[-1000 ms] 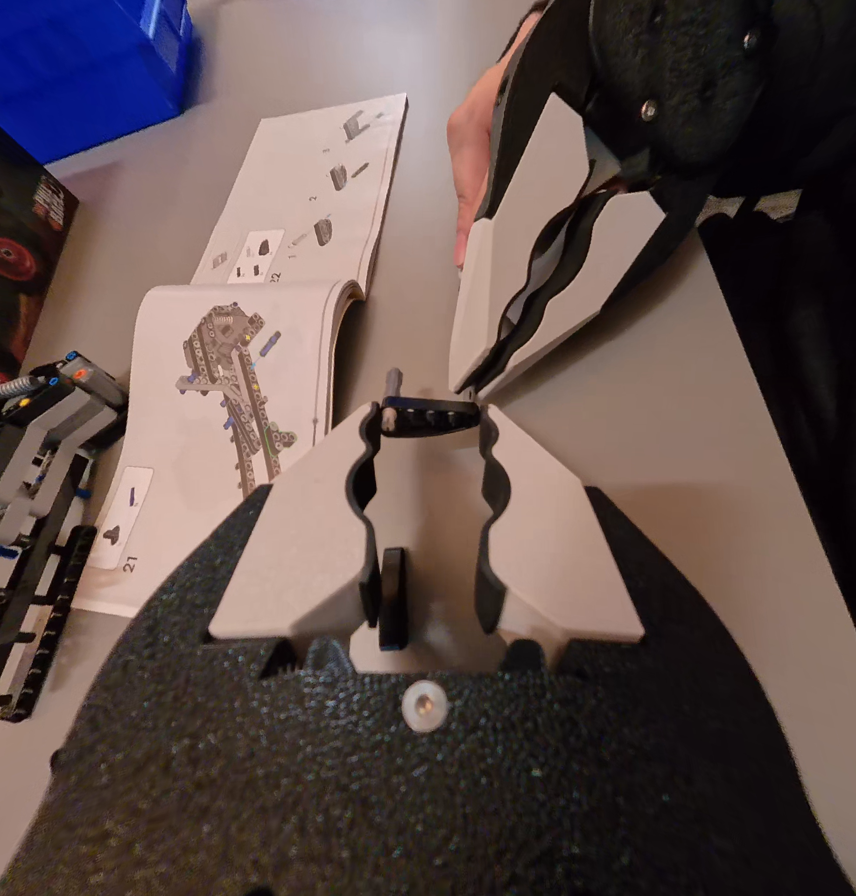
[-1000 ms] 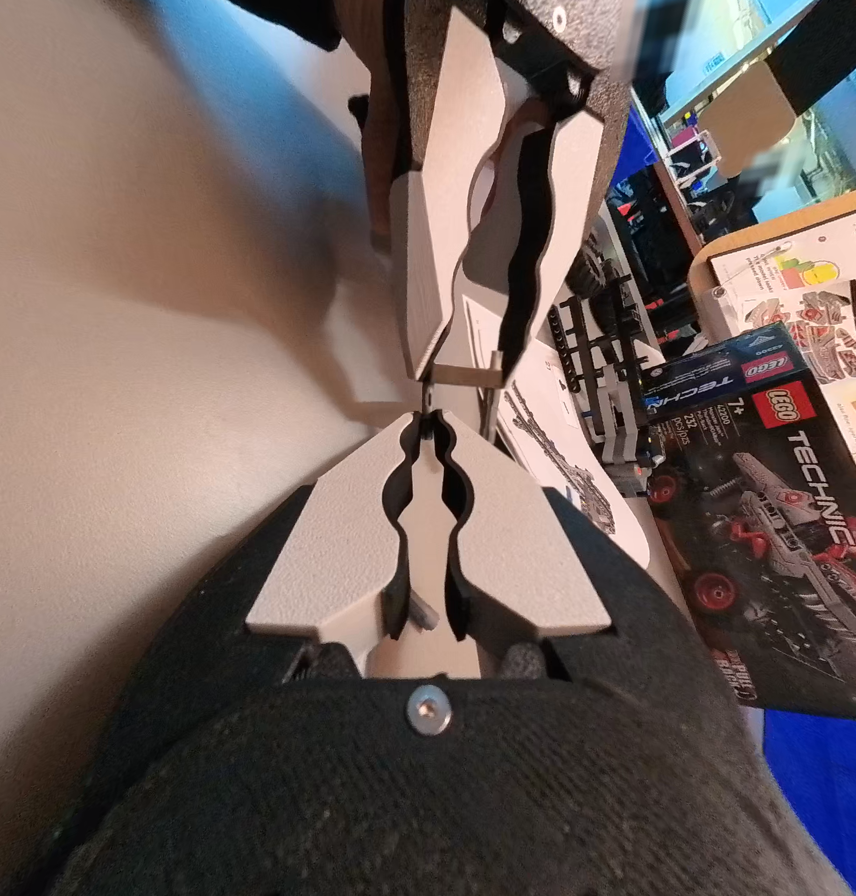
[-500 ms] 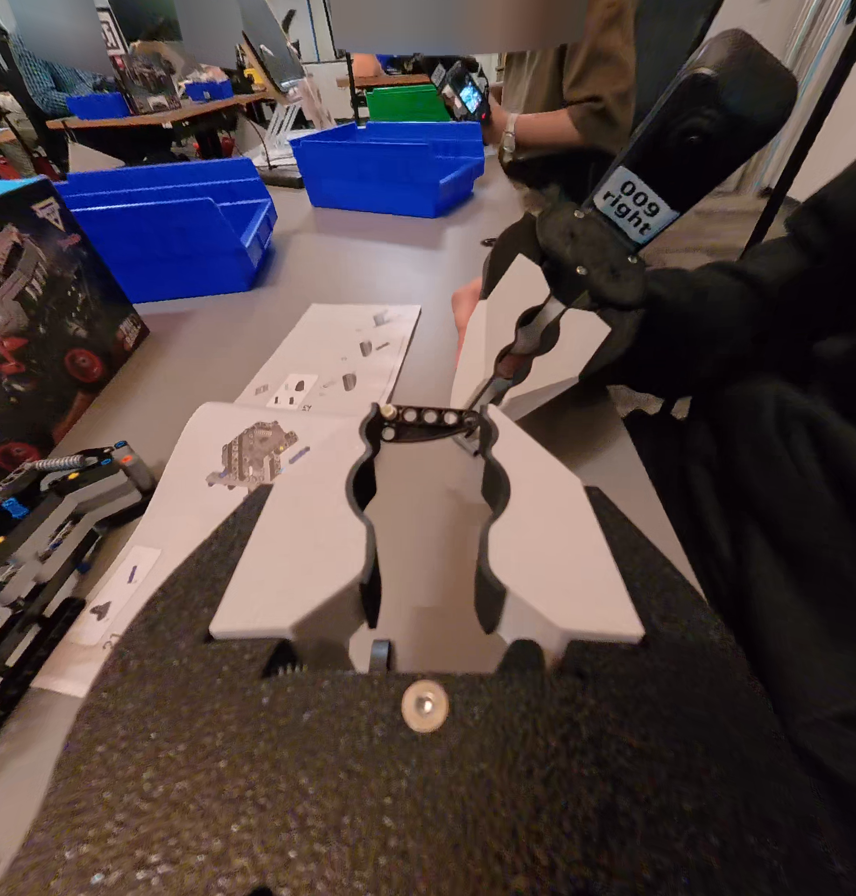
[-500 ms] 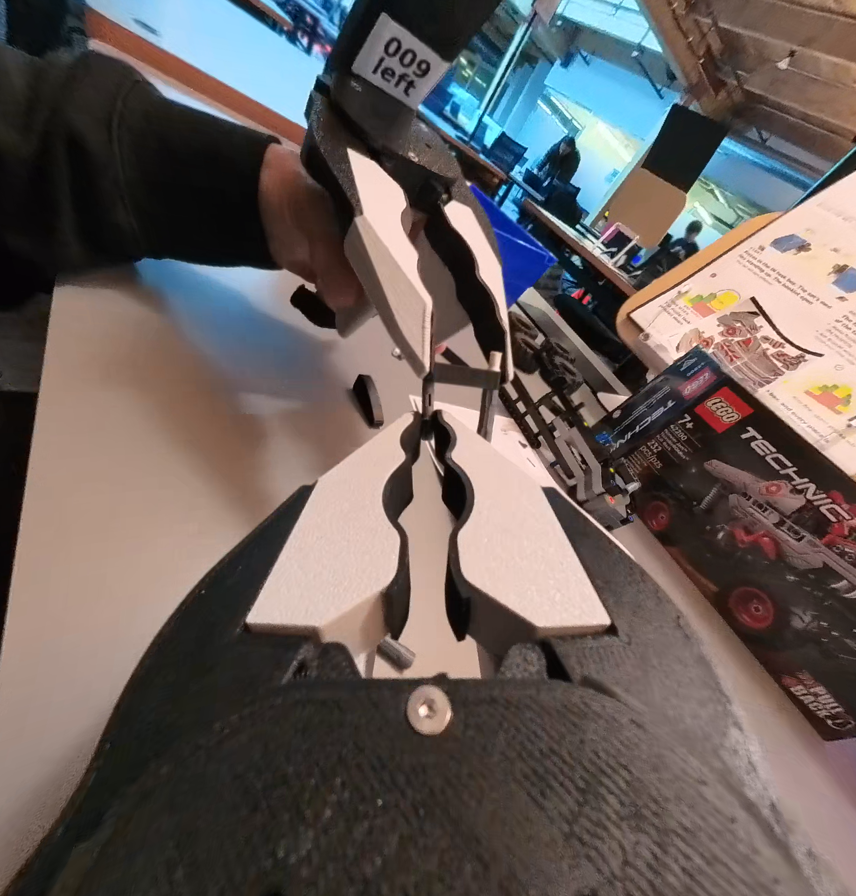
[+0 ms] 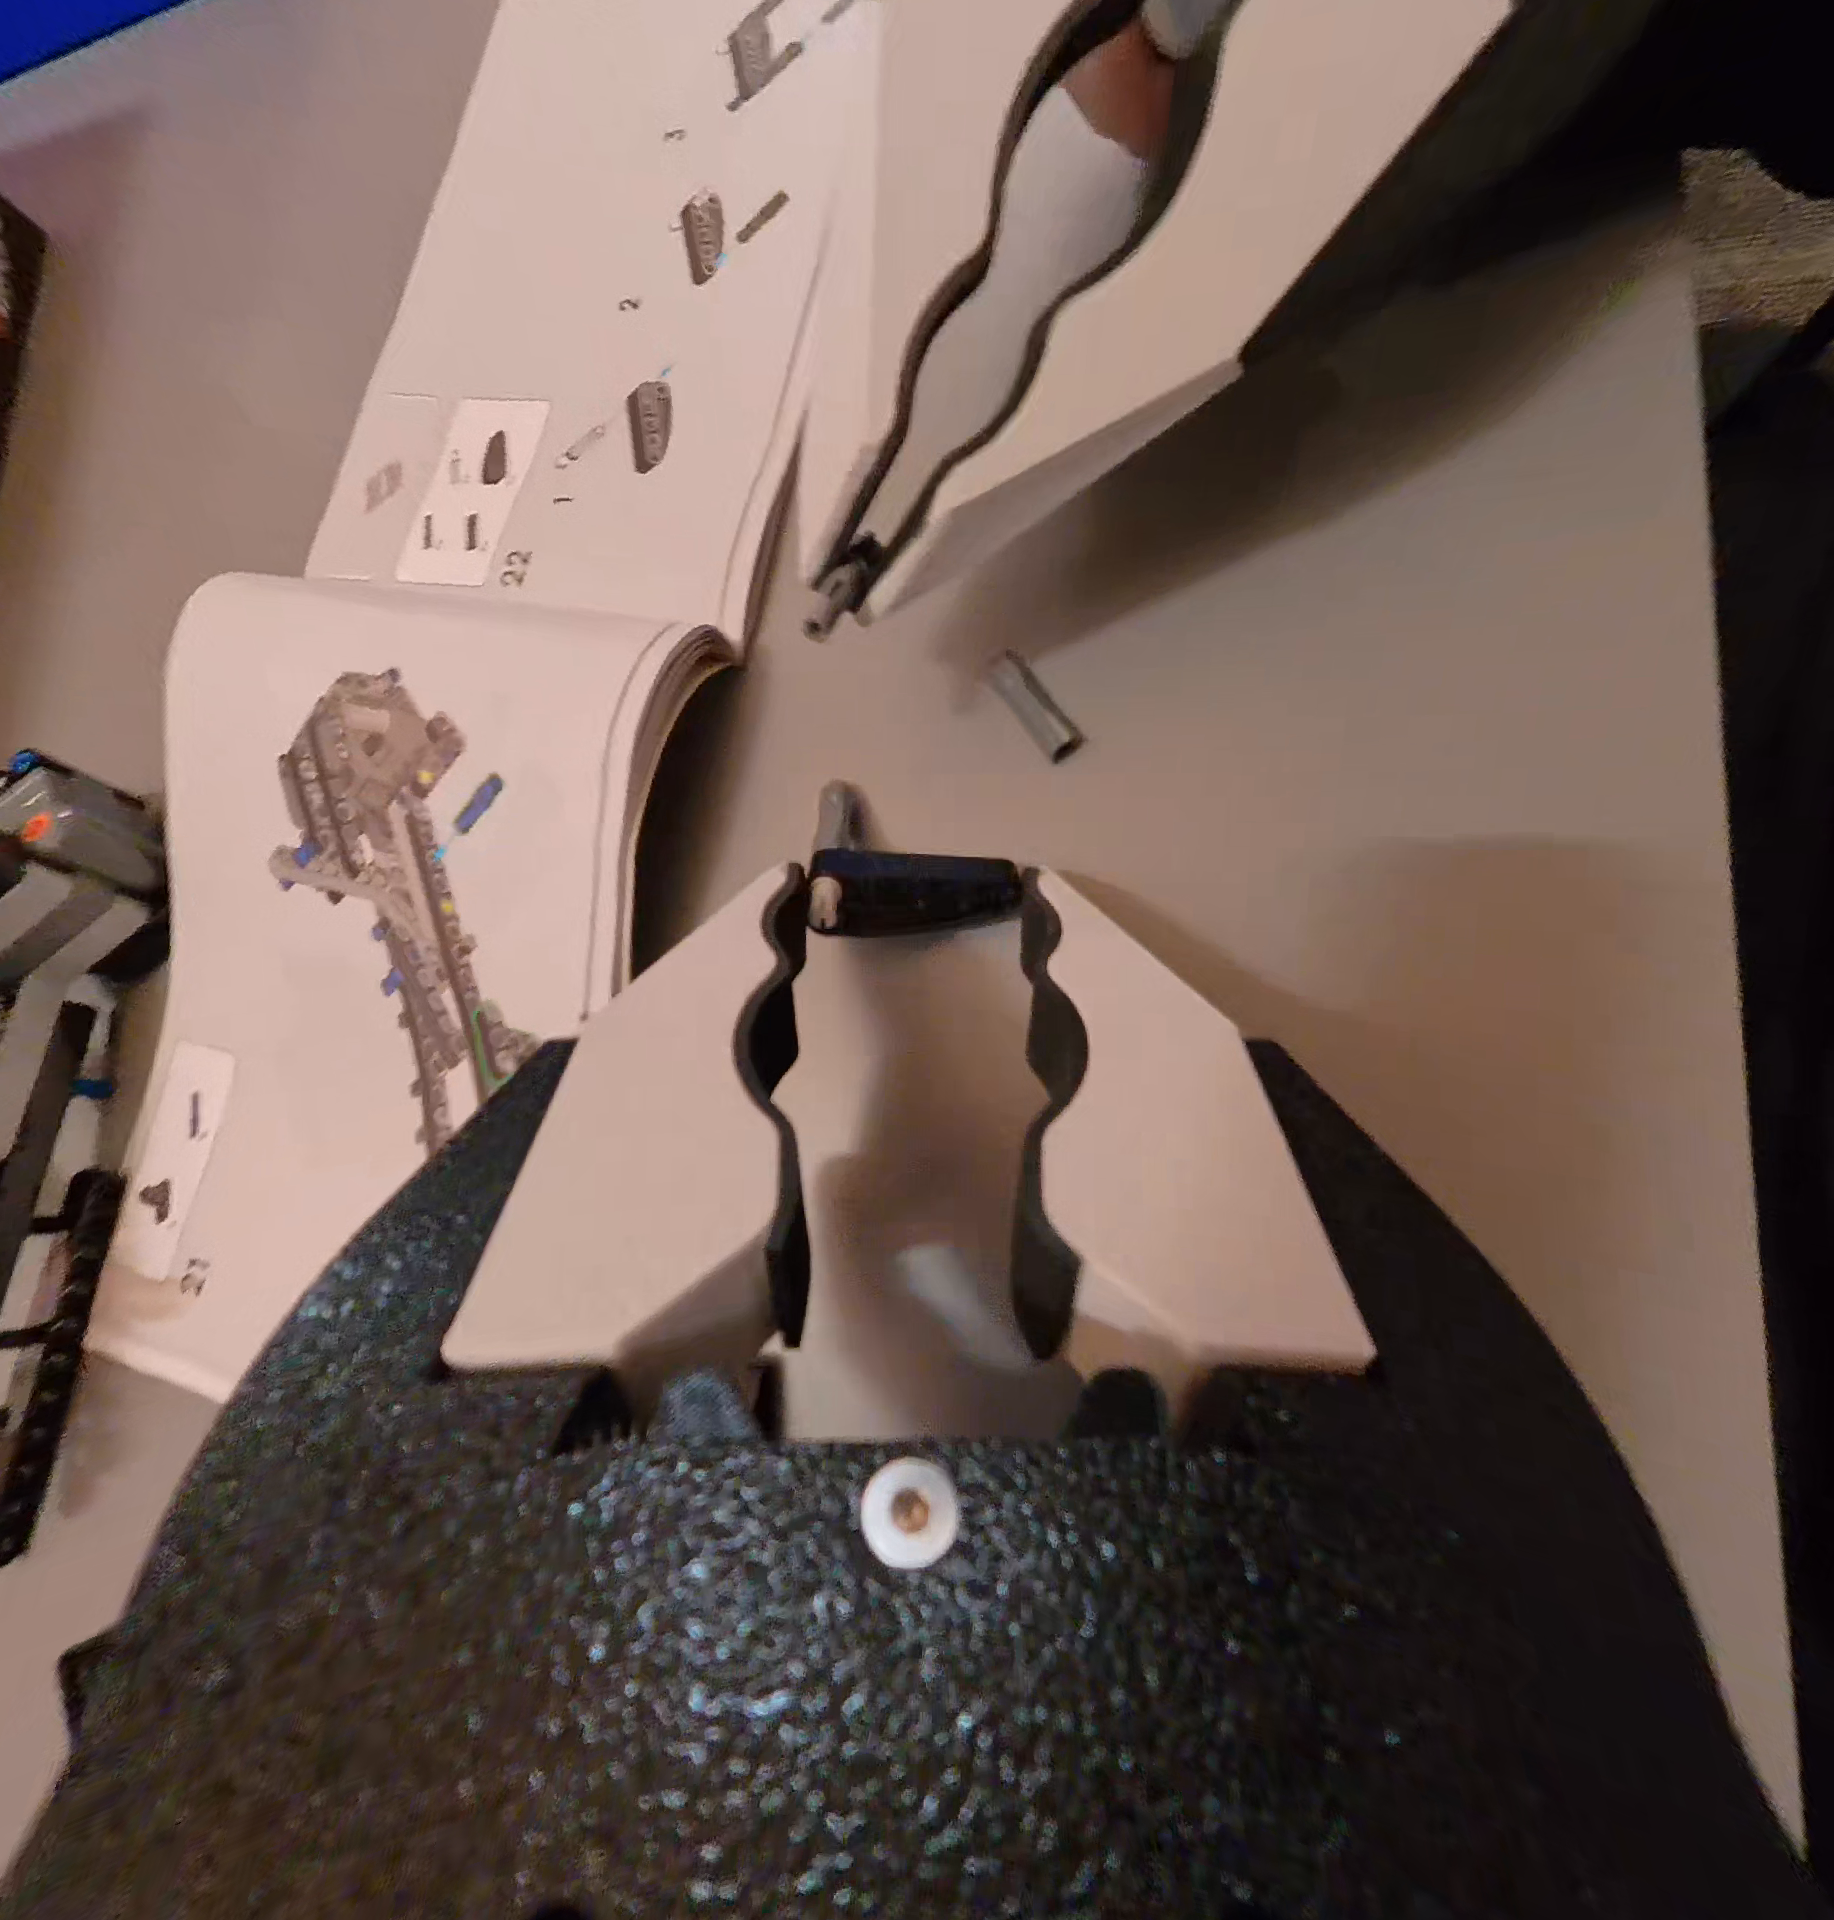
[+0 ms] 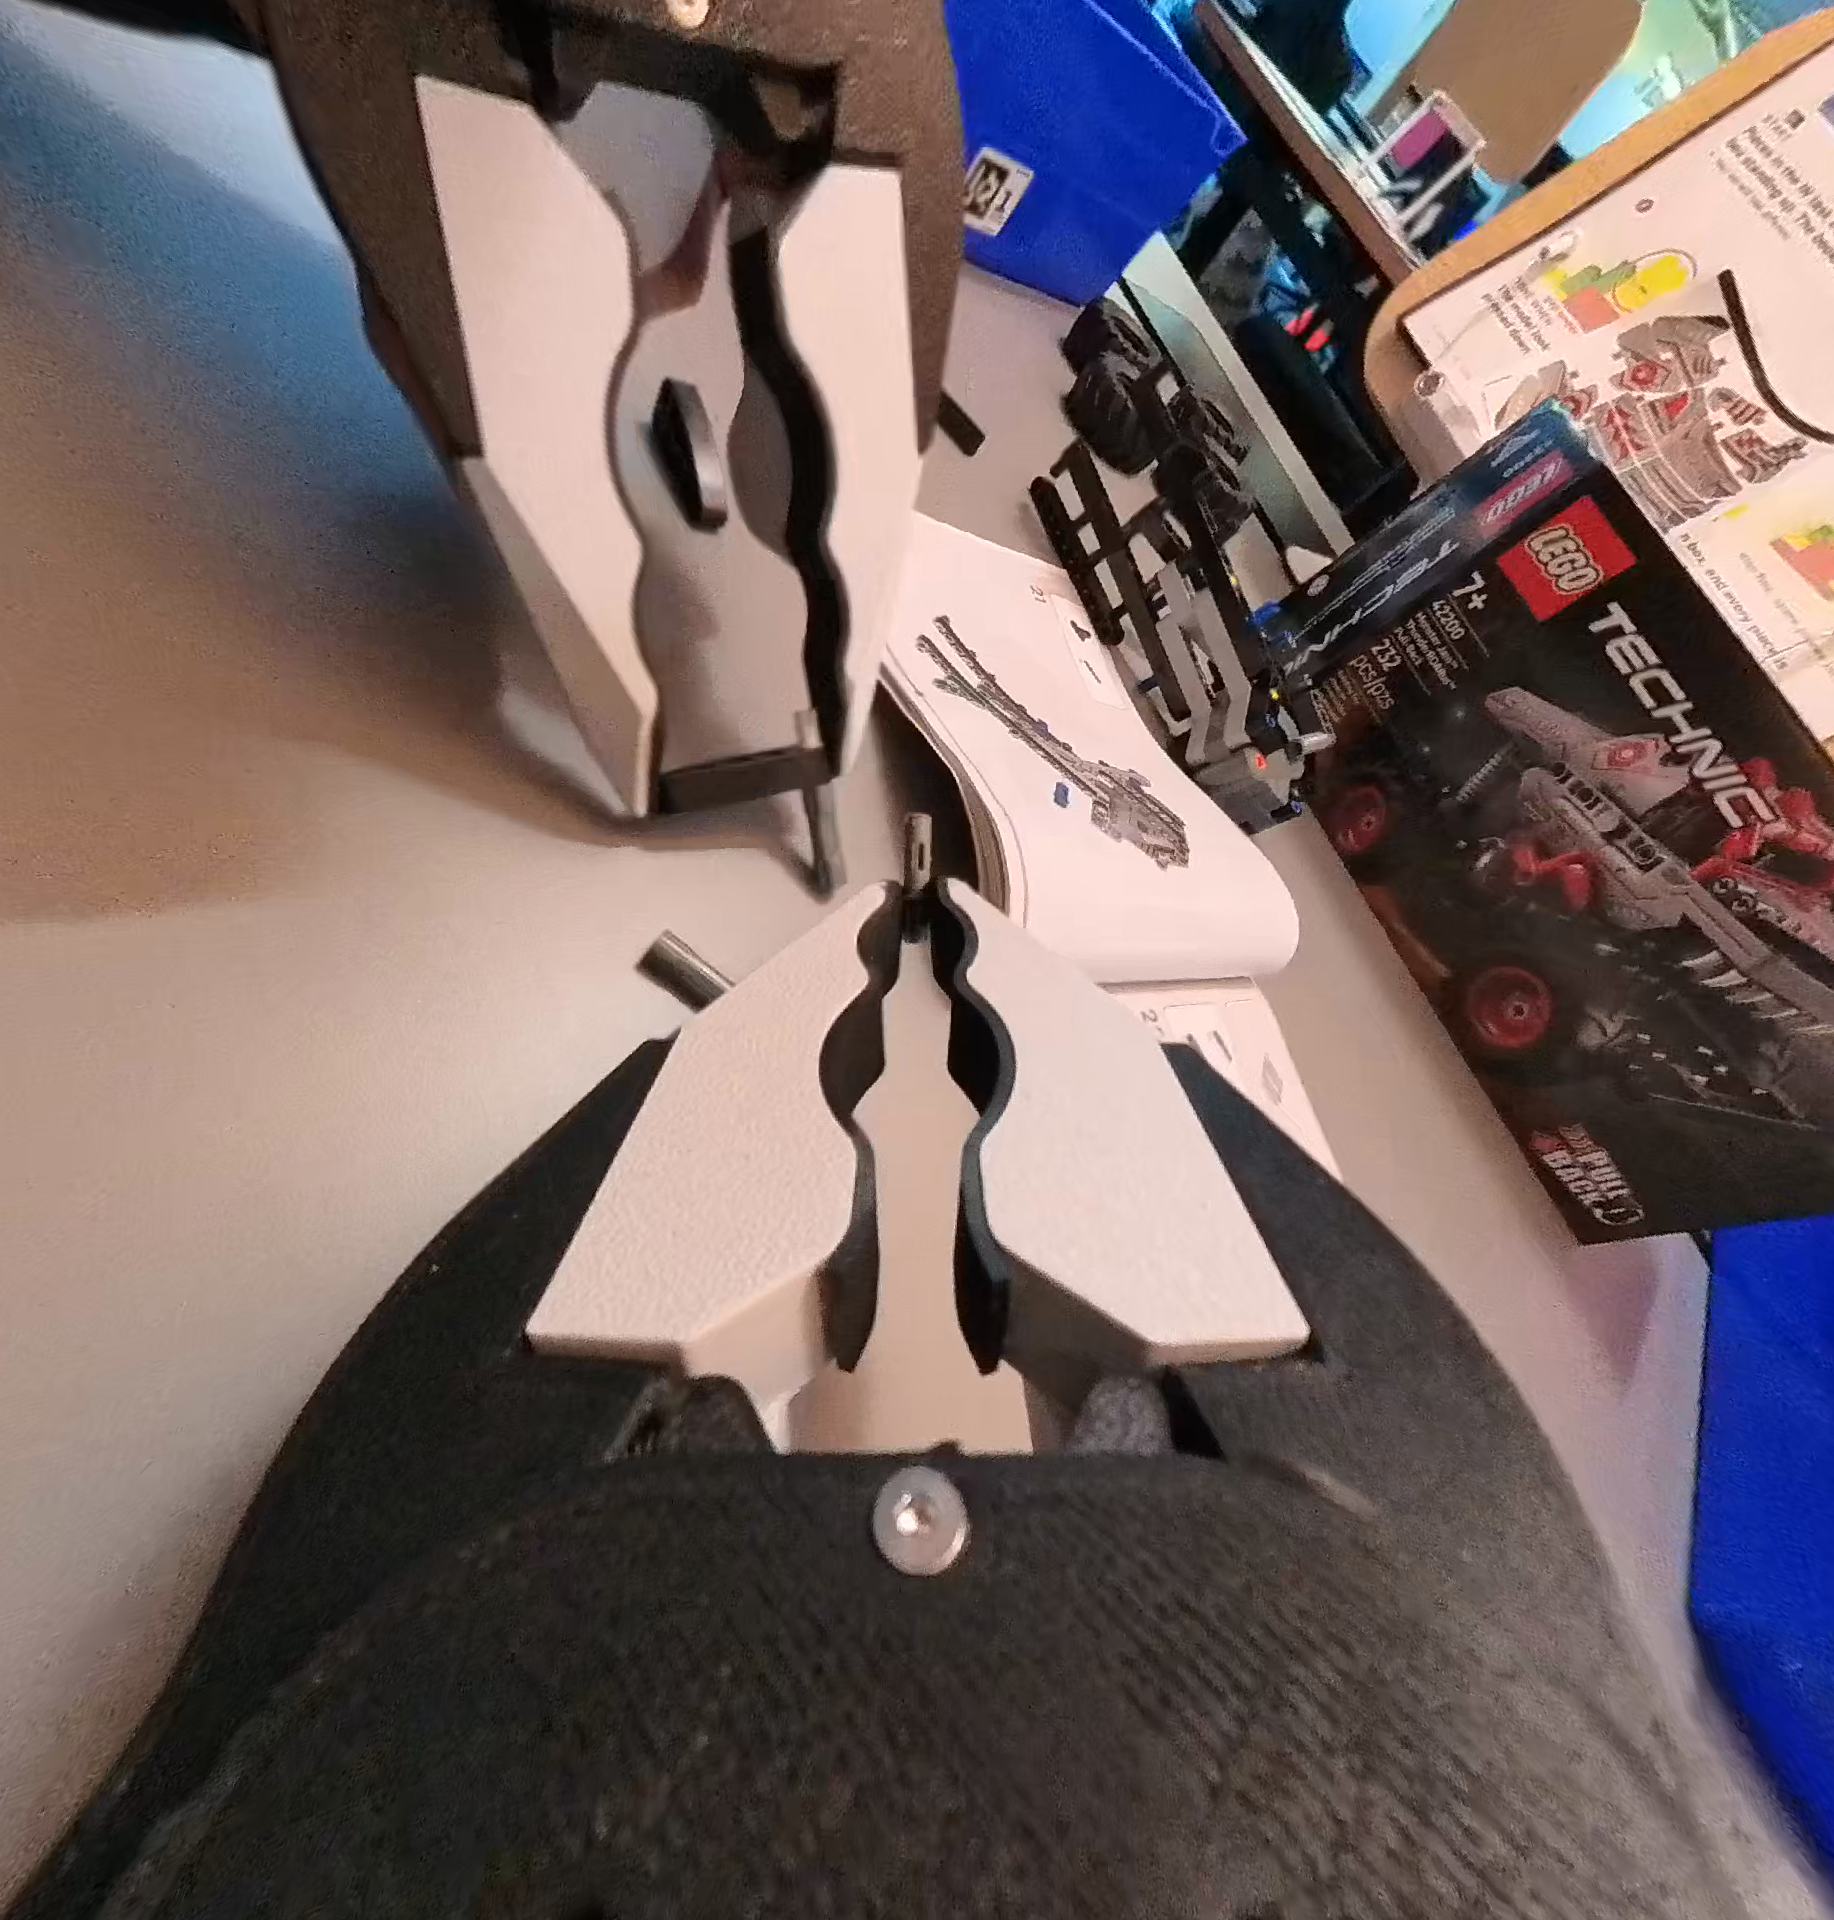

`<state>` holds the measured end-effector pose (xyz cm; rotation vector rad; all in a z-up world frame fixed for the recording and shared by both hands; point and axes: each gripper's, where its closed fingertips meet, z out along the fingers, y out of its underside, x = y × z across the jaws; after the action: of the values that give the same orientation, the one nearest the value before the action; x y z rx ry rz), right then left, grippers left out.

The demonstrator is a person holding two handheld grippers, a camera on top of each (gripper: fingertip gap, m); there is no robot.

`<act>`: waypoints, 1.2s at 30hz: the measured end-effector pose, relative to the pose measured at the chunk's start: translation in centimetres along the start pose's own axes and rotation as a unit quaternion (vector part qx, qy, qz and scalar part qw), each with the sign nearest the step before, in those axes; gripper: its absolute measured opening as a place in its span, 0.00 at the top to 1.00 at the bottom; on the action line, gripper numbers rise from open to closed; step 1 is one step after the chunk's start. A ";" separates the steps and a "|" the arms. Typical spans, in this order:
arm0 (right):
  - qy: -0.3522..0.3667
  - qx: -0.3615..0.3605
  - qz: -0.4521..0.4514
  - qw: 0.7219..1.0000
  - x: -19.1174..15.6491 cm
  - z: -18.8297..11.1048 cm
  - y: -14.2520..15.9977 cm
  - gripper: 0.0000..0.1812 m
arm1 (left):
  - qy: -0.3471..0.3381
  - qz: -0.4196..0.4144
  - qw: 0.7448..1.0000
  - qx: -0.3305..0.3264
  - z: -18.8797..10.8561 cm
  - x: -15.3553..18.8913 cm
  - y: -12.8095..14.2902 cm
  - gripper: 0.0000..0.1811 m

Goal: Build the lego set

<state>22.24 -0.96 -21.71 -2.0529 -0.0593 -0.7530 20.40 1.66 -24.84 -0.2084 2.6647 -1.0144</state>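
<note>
My left gripper [image 5: 913, 883] is shut on a short black beam [image 5: 918, 896] held crosswise at its fingertips. A grey axle [image 5: 835, 826] sticks through the beam's left end. My right gripper [image 6: 918, 906] is shut on a small dark grey pin [image 6: 915, 844] that pokes out past its tips. In the left wrist view the right gripper [image 5: 856, 582] hangs apart from the beam, farther up and slightly left. In the right wrist view the left gripper [image 6: 736, 769] holds the beam [image 6: 731, 777] just above the table, axle [image 6: 814, 831] pointing down. A short grey tube [image 5: 1038, 709] lies loose on the table between them.
The open instruction booklet [image 5: 425, 831] lies left of the grippers, with the partly built black and grey chassis [image 5: 30, 1039] beyond it. The set's box [image 6: 1619, 831] stands at the right, by a blue bin [image 6: 1079, 135]. A black piece [image 6: 689, 462] lies on the grey table [image 6: 269, 1039]. Tip to tip, the grippers are about 5 cm apart.
Both grippers have tipped back down toward the table after being raised tip to tip. They have drawn apart. A grey tube now lies on the table between them.
</note>
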 end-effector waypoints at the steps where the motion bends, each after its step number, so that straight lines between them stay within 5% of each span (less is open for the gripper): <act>1: 0.003 0.004 0.005 1.000 0.2 -0.1 0.1 0.99 | 0.009 0.003 1.000 0.004 0.1 0.3 -0.1 0.77; 7: -0.014 0.005 0.010 1.000 0.0 -1.0 1.1 0.99 | -0.002 0.142 0.988 0.068 -3.7 -1.0 -1.0 0.69; 15: -0.036 0.024 0.053 0.998 0.2 -1.5 0.7 0.99 | -0.031 0.468 0.882 -0.055 -1.0 0.0 -0.4 0.70; 19: -0.043 0.064 0.100 0.992 0.6 -2.3 -0.5 0.99 | -0.038 0.424 0.905 -0.025 -0.4 -0.4 -1.8 0.73; 24: -0.076 0.144 0.173 0.972 1.1 -3.2 -2.8 0.99 | -0.057 0.259 0.950 0.162 -3.4 -1.1 -8.1 0.82; 31: -0.166 0.290 0.264 0.905 1.5 -4.9 -6.6 0.99 | 0.068 0.148 0.950 0.265 -5.7 0.4 -10.6 0.93; 36: -0.182 0.311 0.254 0.898 1.3 -4.9 -7.4 0.98 | 0.076 0.115 0.946 0.292 -6.5 0.2 -10.9 0.98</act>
<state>18.51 -0.84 -13.55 -1.4618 0.0260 0.0028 18.53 -2.42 -13.00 0.3083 2.3013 -1.7237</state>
